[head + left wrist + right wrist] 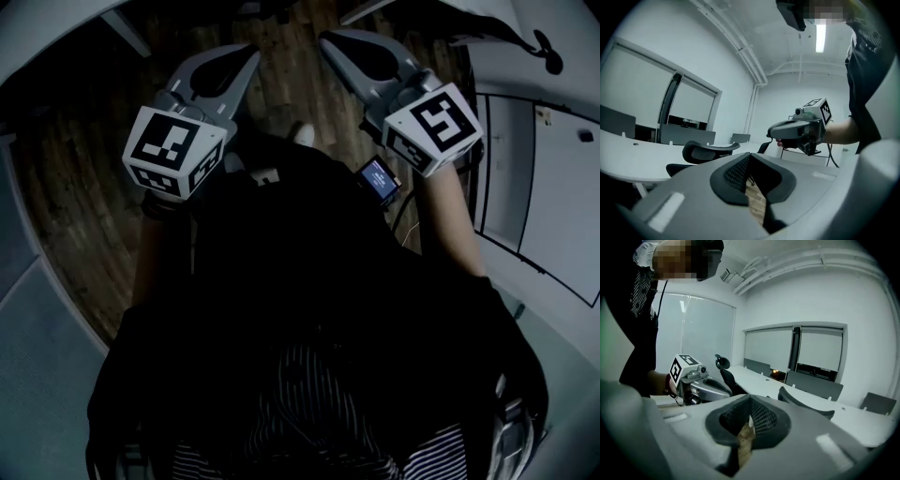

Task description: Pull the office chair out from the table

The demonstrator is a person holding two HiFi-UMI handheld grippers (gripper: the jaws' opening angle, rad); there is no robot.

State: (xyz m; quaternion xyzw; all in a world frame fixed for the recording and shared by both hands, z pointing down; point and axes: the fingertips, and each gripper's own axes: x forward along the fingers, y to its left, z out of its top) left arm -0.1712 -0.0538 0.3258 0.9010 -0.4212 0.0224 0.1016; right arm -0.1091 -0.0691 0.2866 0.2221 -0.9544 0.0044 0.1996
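The jaws of the left gripper [247,62] are pressed together with nothing caught between them. Only a strip of wooden floor [84,169] shows through the slit beneath the pads. The jaws of the right gripper [330,45] are likewise closed on nothing.

Both grippers are held out in front of the person's dark-clothed body, above the floor, with their tips angled toward each other. A small lit screen [379,178] is seen beside the right forearm.

The office chair [708,151] stands apart from both grippers, close in at the white desk [628,161], and its black curved back is visible beyond the left gripper. In the right gripper view, a taller chair with a headrest [723,367] is seen farther along the desk. Pale blinds cover most of the windows [642,89] behind the desk.
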